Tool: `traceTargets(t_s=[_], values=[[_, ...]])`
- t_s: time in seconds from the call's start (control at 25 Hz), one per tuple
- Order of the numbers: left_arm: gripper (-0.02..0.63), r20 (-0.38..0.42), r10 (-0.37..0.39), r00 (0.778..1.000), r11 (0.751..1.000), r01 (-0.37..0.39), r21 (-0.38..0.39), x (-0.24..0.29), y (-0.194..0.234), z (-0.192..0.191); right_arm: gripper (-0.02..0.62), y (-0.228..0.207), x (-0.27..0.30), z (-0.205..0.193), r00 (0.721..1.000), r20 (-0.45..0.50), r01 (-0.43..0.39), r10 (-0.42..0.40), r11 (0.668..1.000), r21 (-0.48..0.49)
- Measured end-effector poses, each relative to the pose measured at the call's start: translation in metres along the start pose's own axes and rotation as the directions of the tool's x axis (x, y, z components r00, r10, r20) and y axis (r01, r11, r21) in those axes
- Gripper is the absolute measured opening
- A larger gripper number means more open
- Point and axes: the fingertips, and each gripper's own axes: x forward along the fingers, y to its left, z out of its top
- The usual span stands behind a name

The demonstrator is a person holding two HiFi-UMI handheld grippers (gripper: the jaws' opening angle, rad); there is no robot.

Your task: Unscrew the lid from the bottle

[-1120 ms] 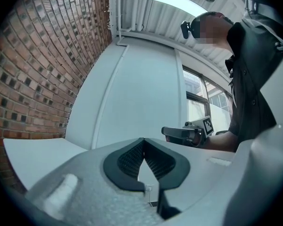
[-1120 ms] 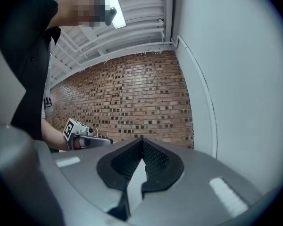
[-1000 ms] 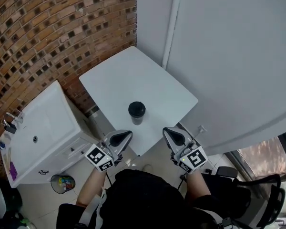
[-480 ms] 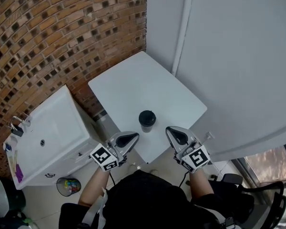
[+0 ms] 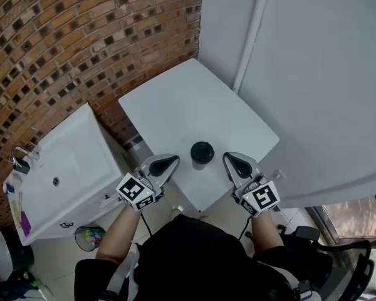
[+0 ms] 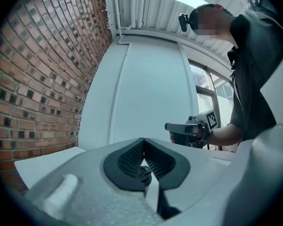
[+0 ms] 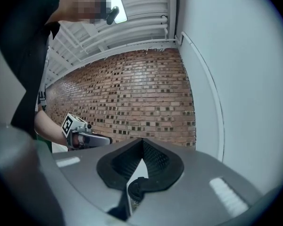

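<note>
Left gripper (image 5: pixel 167 162) and right gripper (image 5: pixel 232 162), closed and empty, flank the seemingly capped bottle (image 5: pixel 202 153) near the edge of the worktop (image 5: pixel 188 102).

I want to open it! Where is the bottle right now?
In the head view the bottle stands on the white table, by the edge nearest the person, between the left gripper and right gripper, touching neither.

One bottle (image 5: pixel 202 153); one table (image 5: pixel 182 105); two grippers: left gripper (image 5: pixel 169 161), right gripper (image 5: pixel 230 158); one sink unit (image 5: pixel 75 149); one waste bin (image 5: pixel 89 237).
</note>
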Motion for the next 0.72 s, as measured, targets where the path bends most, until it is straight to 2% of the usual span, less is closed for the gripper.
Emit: traceTargets(t_s=[0.16,0.36,0.52,0.6,0.72], values=[[0.008,-0.030,0.041,0.999,0.999,-0.041,-0.028,0.003,0.020,-0.021,0.005,-0.005,0.012,-0.006,1.000,0.000,0.021,-0.021,1.000,0.014],[0.088,-0.089,0.097,0.991,0.992,-0.103,-0.070,0.004,0.042,-0.056,0.005,-0.016,0.015,-0.026,0.998,-0.027,0.062,-0.061,0.997,0.052],[0.115,-0.174,0.035,0.984,0.993,-0.053,-0.102,0.007,0.037,-0.095,0.006,-0.013,0.013,-0.048,0.996,-0.077,0.050,-0.043,0.995,0.091],[0.118,-0.225,-0.008,0.974,0.995,-0.014,-0.099,0.010,0.034,-0.116,0.005,-0.013,0.012,-0.060,0.994,-0.109,0.028,-0.018,0.996,0.088],[0.132,-0.266,-0.033,0.963,0.995,0.006,-0.099,0.015,0.036,-0.143,0.006,-0.020,0.009,-0.077,0.990,-0.143,0.021,-0.009,0.996,0.083]])
